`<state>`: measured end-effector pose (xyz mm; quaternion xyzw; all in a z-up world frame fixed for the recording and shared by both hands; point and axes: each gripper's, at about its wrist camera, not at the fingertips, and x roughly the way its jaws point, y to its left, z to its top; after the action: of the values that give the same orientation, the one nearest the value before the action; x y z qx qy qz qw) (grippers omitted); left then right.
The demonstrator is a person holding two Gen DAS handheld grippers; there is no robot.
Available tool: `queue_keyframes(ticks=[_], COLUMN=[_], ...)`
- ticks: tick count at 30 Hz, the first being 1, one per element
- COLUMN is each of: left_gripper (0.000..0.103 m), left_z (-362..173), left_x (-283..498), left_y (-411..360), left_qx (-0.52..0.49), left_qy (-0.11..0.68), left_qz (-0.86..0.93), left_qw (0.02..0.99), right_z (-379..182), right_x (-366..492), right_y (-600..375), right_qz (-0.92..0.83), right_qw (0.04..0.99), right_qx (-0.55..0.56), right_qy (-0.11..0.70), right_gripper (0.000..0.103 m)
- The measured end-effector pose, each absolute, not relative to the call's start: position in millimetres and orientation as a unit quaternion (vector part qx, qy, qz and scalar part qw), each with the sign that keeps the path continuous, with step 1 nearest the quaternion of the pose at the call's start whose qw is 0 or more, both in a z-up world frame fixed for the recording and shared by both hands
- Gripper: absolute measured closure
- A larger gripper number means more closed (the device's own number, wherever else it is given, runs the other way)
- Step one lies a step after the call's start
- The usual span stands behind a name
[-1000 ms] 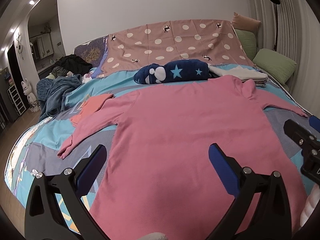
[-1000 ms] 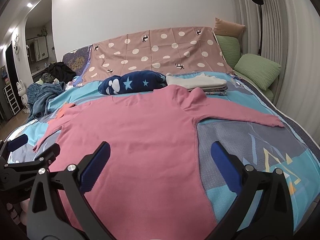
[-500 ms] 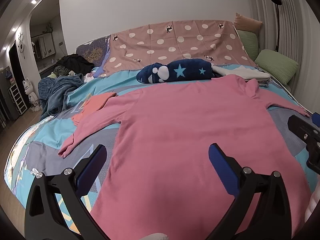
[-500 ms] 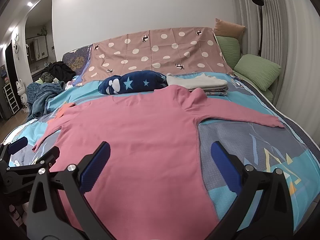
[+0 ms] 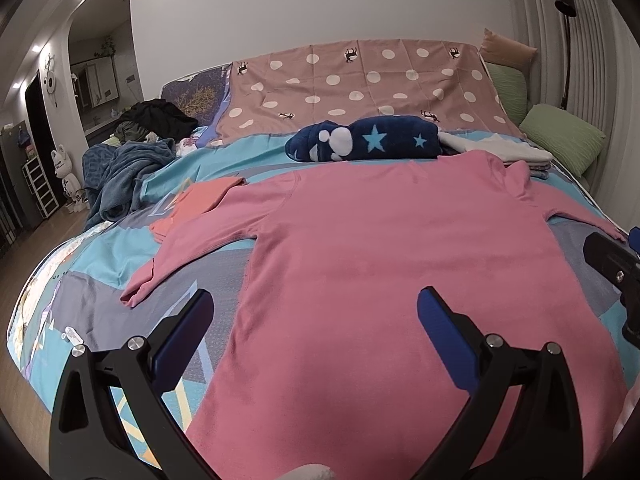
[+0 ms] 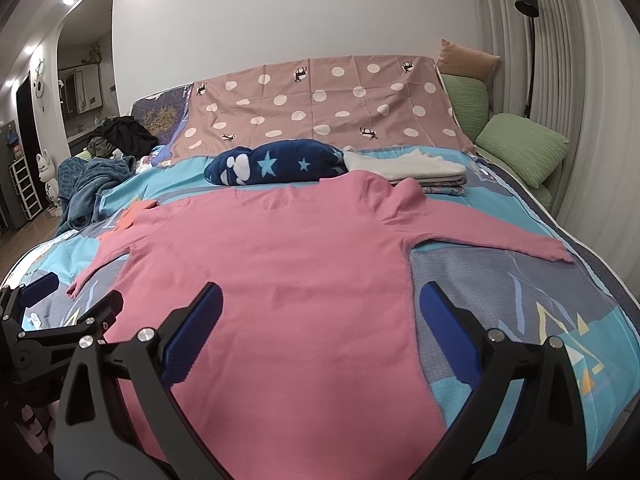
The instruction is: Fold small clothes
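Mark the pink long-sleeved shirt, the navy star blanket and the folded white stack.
pink long-sleeved shirt (image 5: pixel 400 248), left wrist view, chest
navy star blanket (image 6: pixel 280 164), right wrist view, middle
folded white stack (image 6: pixel 408 166), right wrist view, top layer

the pink shirt (image 5: pixel 380 280) runs out of the left wrist view at its hem, behind the left claw (image 5: pixel 316 320). the right claw (image 5: pixel 612 264) is cut off by that view's right edge. the pile of clothes (image 6: pixel 116 132) by the far wall is too small to sort out.
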<state>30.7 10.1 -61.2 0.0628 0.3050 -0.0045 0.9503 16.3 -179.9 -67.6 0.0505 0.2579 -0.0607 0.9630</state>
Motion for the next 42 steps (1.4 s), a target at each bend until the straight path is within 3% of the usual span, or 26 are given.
queue_keyframes(ticks=[16, 19, 24, 42], left_gripper=[0.002, 0.003, 0.003, 0.004], left_z=[-73.6, -74.4, -77.3, -82.7], left_x=[42.5, 43.4, 47.3, 61.5], left_y=[33.9, 36.4, 46.5, 83.9], left_qx=[0.057, 0.056, 0.052, 0.017], left_qy=[0.331, 0.33, 0.331, 0.334], left_qz=[0.004, 0.004, 0.009, 0.011], left_qw=[0.942, 0.942, 0.942, 0.942], right_z=[-72.8, -72.7, -77.9, -81.9], right_x=[32.8, 35.9, 45.1, 69.5], right_y=[-157.0, -152.5, -149.3, -123.8], right_qz=[-0.041, -0.04, 0.001, -0.005], right_qw=[0.959, 0.958, 0.953, 0.948], right_qx=[0.044, 0.041, 0.064, 0.029], right_qy=[0.278, 0.28, 0.297, 0.316], right_gripper=[0.011, 0.016, 0.042, 0.043])
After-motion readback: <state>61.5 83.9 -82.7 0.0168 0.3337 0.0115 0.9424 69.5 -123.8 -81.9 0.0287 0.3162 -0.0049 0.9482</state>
